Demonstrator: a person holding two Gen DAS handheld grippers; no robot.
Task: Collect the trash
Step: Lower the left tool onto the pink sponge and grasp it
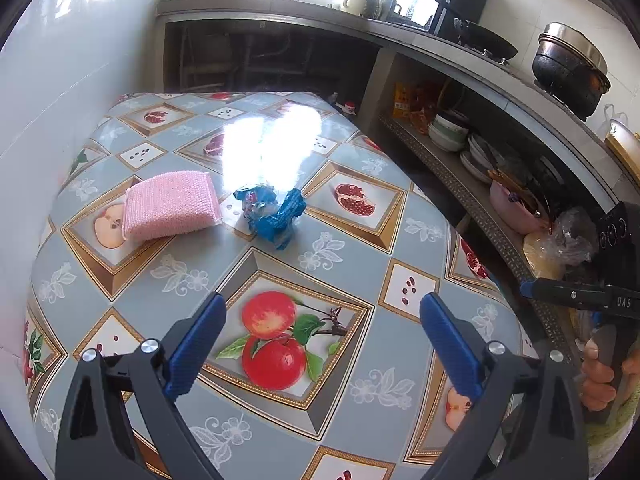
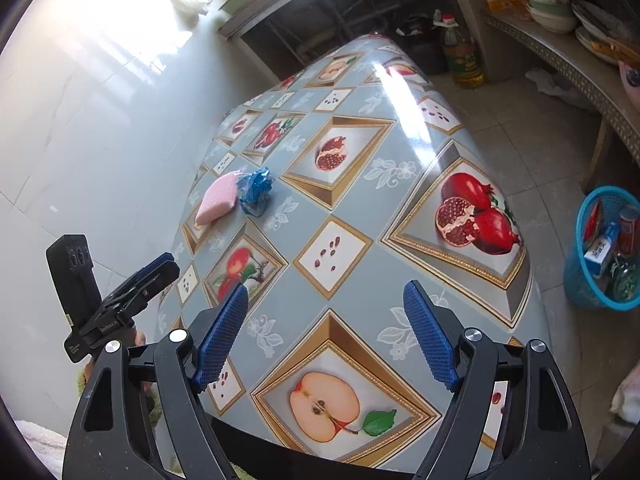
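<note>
While both grippers hang over the near end of the table (image 1: 360,264), nothing is held in either. The left gripper (image 1: 322,344) is seen with its blue pads spread wide, only tablecloth showing between them. The right gripper (image 2: 326,340) is likewise wide open and empty.

The crumpled blue wrapper (image 1: 272,212) lies on the cloth just above centre in the left wrist view, almost straight ahead of the left jaws and slightly to the left of their midline. No clear long axis can be made out; the wad is lumpy, with a loose tail trailing toward the lower right. It sits close against the pink scouring pad (image 1: 170,204), which is at its left; whether the two touch cannot be told.

In the right wrist view the same wrapper (image 2: 255,190) appears far off, left of centre in the frame, well to the left of the right jaws' line. The left gripper is therefore judged the nearer and better aligned tool.

A blue basket (image 2: 600,248) already holding rubbish is seen on the floor at the right edge of the right wrist view, beside the right-hand table edge. A straight forward reach by the left hand is judged to be called for, with care that the pad is not pinched too.
</note>
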